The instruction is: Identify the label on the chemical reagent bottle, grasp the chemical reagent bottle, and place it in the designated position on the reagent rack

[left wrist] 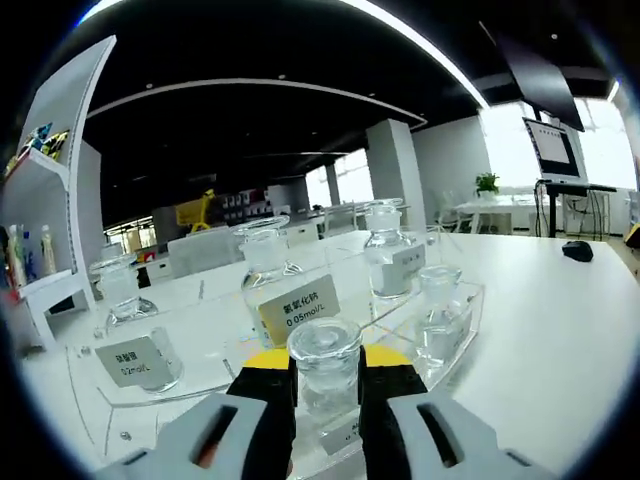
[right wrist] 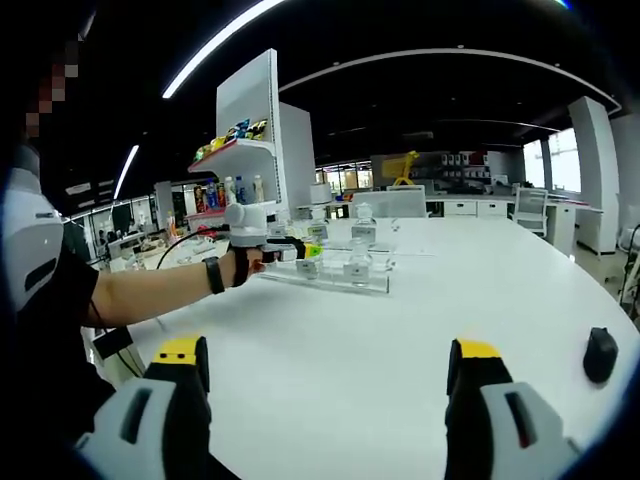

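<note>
Left gripper view: we're right at the reagent rack (left wrist: 440, 335), looking along the jaws across its bottles. Right gripper view: we're well back over the table (right wrist: 400, 340), facing that same rack (right wrist: 330, 280).

Lower half of the front bottle (left wrist: 324, 365) sits hidden behind the left gripper (left wrist: 326, 405) jaws. In the right gripper view, the rack (right wrist: 335, 278) labels are too small to read, and the shelf bottles (right wrist: 240, 190) at centre-left blur together.
</note>
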### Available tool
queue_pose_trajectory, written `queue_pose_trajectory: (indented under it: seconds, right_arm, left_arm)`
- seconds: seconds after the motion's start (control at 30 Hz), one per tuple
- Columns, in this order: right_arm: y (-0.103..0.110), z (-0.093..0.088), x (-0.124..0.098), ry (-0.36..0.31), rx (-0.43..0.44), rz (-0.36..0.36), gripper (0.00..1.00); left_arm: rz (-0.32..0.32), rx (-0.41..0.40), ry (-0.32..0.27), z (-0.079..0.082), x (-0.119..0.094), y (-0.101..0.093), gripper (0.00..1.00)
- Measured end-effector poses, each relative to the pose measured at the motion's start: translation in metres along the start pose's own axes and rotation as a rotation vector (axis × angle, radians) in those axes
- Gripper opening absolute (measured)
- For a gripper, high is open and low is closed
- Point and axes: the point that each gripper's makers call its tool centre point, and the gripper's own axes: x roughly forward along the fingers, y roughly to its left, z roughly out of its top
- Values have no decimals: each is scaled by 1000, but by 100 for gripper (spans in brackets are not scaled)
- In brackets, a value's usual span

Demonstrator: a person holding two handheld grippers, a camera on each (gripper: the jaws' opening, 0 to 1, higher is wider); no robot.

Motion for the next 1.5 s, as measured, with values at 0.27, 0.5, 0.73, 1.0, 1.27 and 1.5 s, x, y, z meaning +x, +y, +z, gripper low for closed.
queue_pose_trajectory:
  seconds: [0.27, 0.5, 0.73, 1.0, 1.27, 1.5]
  right_arm:
    - [2, 0, 0, -1, -4, 5, 95]
    - [2, 4, -4, -8, -9, 1, 95]
    - [1, 11, -9, -17, -19, -2, 95]
    - [-7, 22, -10, -38, -24, -23, 96]
    - [-12, 21, -10, -27, -24, -37, 96]
    - [-14, 32, -18, -48, -44, -58, 96]
  left_arm:
    - [-4, -20, 1, -1, 0, 0, 25]
    - [-18, -43, -11, -1, -4, -4, 34]
    - [-16, -95, 16, -5, -25, -2, 56]
    - [-175, 29, 9, 2, -71, -57, 92]
    - [-336, 53, -5, 15, -139, -103, 95]
    - [-365, 151, -37, 39, -208, -108, 95]
